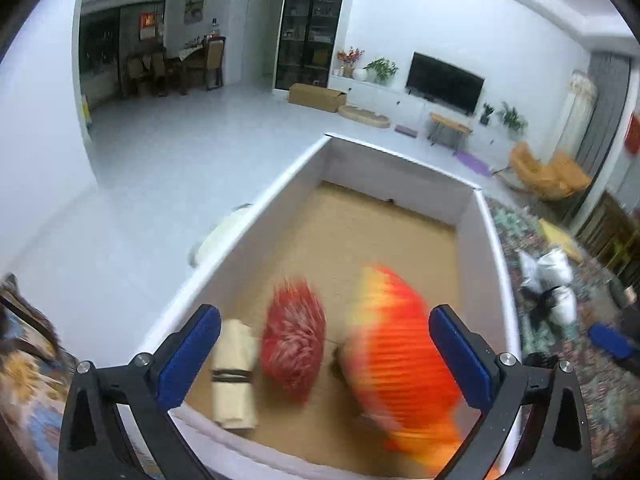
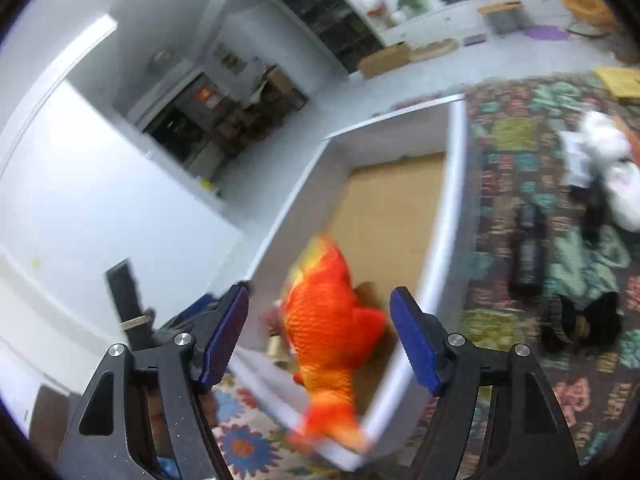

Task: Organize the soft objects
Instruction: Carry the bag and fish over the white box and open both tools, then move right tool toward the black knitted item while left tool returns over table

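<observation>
box [image 1: 280, 184]: big white-walled, brown floor, open top; stands on patterned rug [image 2: 520, 160]; far half bare.
fish toy [image 1: 400, 344]: orange plush, blurred, inside the box at near right, tail toward the near wall; seems just let go, touching neither gripper.
red fuzzy toy [image 1: 294, 340]: in box, just left of fish.
beige roll [image 1: 234, 372]: in box, against left wall, beside red toy.
left gripper [image 1: 324, 356]: jaws wide apart, nothing between pads, above near end of box.
right gripper [image 2: 318, 336]: jaws apart, empty, over near corner.
step: drop looks done; lift both clear of the walls, go for next soft thing.
do well: use the bare far half so near end doesn't pile up.
in the way: box walls near both grippers.
around: white bags [image 2: 600, 152] and dark items on rug, well apart from box; pale thing [image 1: 224, 232] outside left wall.
</observation>
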`<move>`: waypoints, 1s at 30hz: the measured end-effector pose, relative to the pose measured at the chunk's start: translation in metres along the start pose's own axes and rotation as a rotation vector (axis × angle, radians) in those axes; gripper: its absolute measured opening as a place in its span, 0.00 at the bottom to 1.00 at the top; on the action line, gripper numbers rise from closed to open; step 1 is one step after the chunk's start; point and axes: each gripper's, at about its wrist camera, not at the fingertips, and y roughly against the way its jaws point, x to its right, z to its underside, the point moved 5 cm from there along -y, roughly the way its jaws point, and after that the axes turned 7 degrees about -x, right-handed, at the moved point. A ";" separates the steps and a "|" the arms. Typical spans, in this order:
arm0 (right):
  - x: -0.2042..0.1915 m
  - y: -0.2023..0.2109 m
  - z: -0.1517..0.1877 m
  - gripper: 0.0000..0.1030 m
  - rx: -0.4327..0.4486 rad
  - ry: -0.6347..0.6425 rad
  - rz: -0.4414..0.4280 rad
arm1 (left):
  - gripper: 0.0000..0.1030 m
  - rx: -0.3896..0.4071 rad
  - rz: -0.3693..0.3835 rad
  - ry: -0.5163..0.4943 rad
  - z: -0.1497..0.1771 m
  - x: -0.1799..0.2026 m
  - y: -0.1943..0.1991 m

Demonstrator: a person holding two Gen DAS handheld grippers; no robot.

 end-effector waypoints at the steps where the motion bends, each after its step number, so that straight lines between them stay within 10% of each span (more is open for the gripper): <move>1: 0.018 0.004 0.002 0.74 0.018 -0.013 0.054 | 1.00 -0.002 0.013 -0.001 0.002 0.004 -0.003; 7: 0.151 0.034 0.038 0.76 0.061 -0.112 0.482 | 1.00 -0.011 0.177 -0.122 0.021 0.087 0.004; 13: 0.228 0.058 0.086 0.76 0.069 -0.240 0.493 | 1.00 0.015 0.279 -0.258 0.037 0.151 0.027; 20: 0.174 0.022 0.069 0.75 0.014 0.013 0.477 | 1.00 0.014 0.305 -0.262 0.043 0.158 0.034; 26: 0.122 -0.058 0.036 0.74 -0.087 0.363 0.658 | 1.00 -0.021 0.333 -0.268 0.056 0.169 0.030; 30: 0.182 -0.017 0.030 0.72 0.034 0.124 0.771 | 1.00 -0.043 0.361 -0.294 0.066 0.180 0.033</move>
